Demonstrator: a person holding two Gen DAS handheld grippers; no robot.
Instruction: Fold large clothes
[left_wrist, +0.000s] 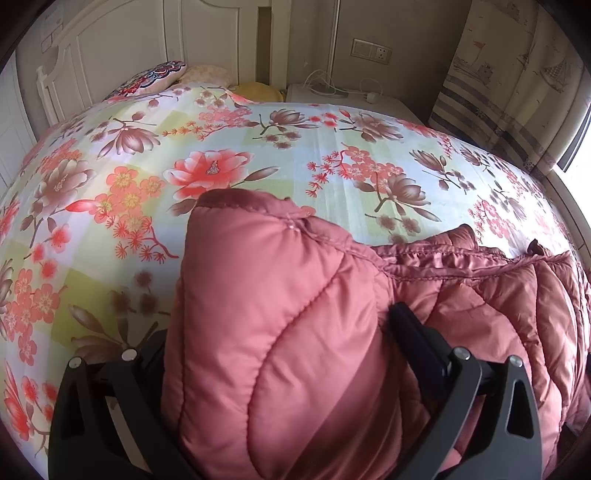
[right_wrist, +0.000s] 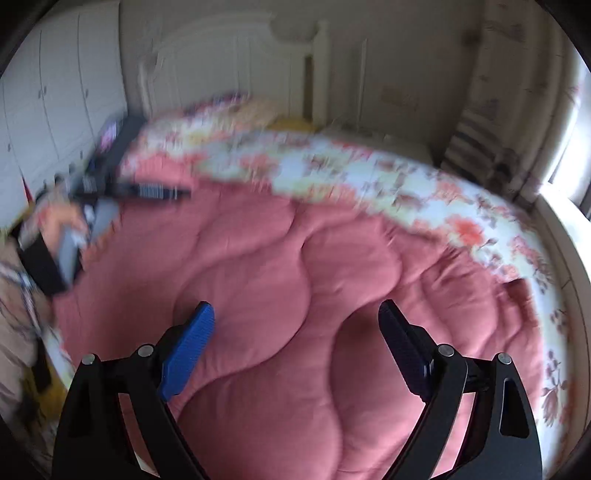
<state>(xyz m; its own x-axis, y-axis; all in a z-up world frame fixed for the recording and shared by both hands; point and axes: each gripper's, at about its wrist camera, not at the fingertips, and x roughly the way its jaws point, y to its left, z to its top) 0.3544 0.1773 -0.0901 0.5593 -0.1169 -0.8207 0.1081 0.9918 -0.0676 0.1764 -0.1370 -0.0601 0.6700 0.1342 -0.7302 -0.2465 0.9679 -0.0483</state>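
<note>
In the left wrist view, nearest the lens, a thick fold of the pink quilted jacket (left_wrist: 280, 332) filled the left gripper (left_wrist: 273, 328), whose fingers clamped it from both sides; the rest of the garment trailed right across the floral bedsheet (left_wrist: 221, 147), with a patterned pillow (left_wrist: 155, 79) by the headboard. In the blurred right wrist view, the right gripper (right_wrist: 297, 314) hung with blue pads (right_wrist: 186, 354) spread wide above the jacket (right_wrist: 295, 258), gripping nothing; the left gripper (right_wrist: 96, 203) showed at the far left edge.

No readable text, label, brand, number or sign shows in either wrist view.
</note>
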